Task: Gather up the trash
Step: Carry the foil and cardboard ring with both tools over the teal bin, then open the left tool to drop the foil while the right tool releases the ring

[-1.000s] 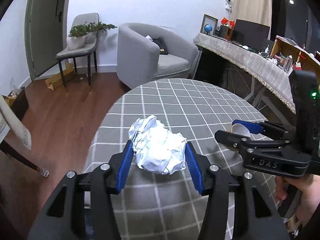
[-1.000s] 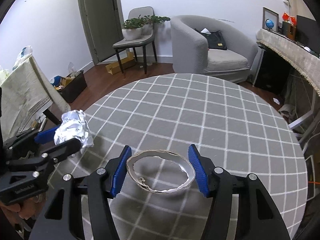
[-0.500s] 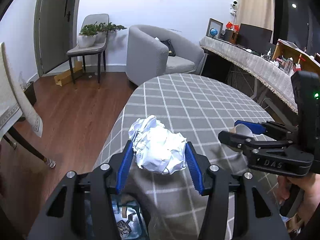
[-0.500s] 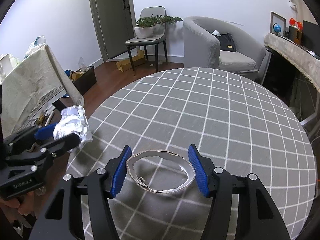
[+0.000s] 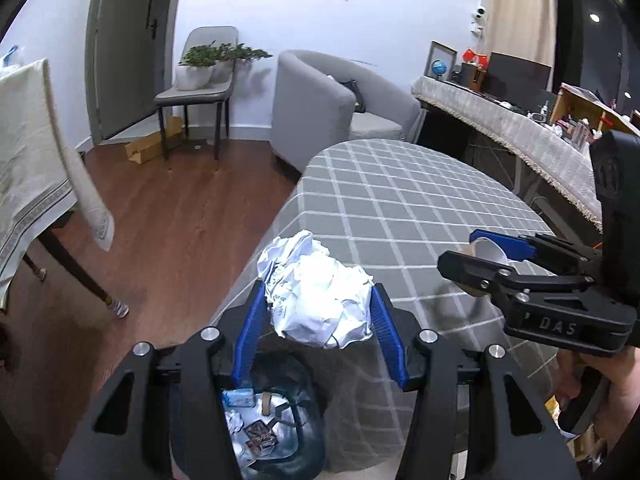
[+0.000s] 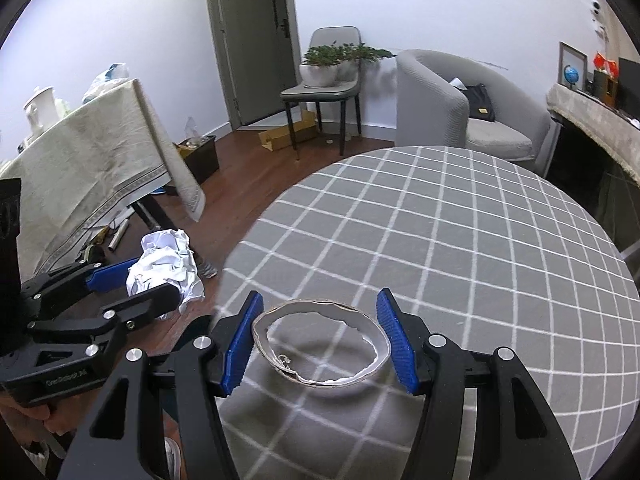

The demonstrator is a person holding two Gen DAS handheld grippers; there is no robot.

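Observation:
My left gripper [image 5: 316, 312] is shut on a crumpled white paper ball [image 5: 316, 300] and holds it in the air past the round table's left edge, above a dark trash bin [image 5: 272, 420] that holds scraps. The paper ball [image 6: 166, 264] and left gripper [image 6: 132, 280] also show at the left of the right wrist view. My right gripper [image 6: 320, 336] is shut on a torn paper cup [image 6: 320, 344], its open ragged rim towards the camera, above the grey checked table [image 6: 460, 240]. The right gripper [image 5: 486, 258] with the cup [image 5: 486, 252] shows at the right of the left wrist view.
A cloth-covered table [image 6: 80, 160] stands to the left, its leg [image 5: 80, 276] near the bin. A grey armchair [image 6: 460, 104], a chair with potted plants [image 6: 328, 76] and a door [image 6: 248, 40] are at the back. A long covered sideboard [image 5: 520, 128] lines the right wall.
Both grippers have moved left and back: the left one with the paper ball went from over the table to off its edge, over the bin. The right one follows with the cup.

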